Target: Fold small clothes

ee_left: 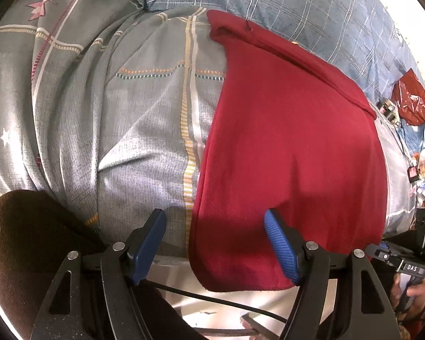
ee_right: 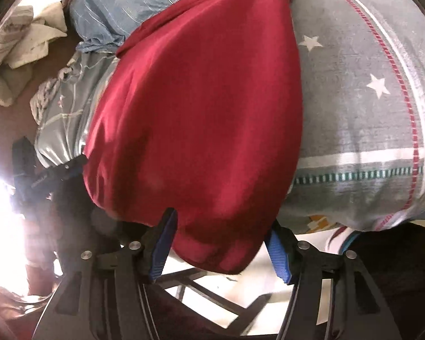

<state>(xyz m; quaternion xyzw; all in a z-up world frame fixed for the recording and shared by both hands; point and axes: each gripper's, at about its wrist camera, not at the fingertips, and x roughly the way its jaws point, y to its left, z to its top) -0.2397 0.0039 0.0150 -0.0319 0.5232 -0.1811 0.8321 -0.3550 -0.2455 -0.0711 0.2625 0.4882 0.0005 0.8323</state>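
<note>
A dark red garment lies spread flat on a grey patterned bedsheet, its near edge hanging over the bed's edge. My left gripper is open just above the garment's near left corner, holding nothing. In the right wrist view the same red garment fills the middle. My right gripper is open with its blue fingers either side of the garment's near hanging edge, not closed on it.
A blue checked blanket lies beyond the garment. A red plastic bag and small clutter sit at the far right. A brown cushion is at the lower left. Crumpled pale cloths lie on the floor.
</note>
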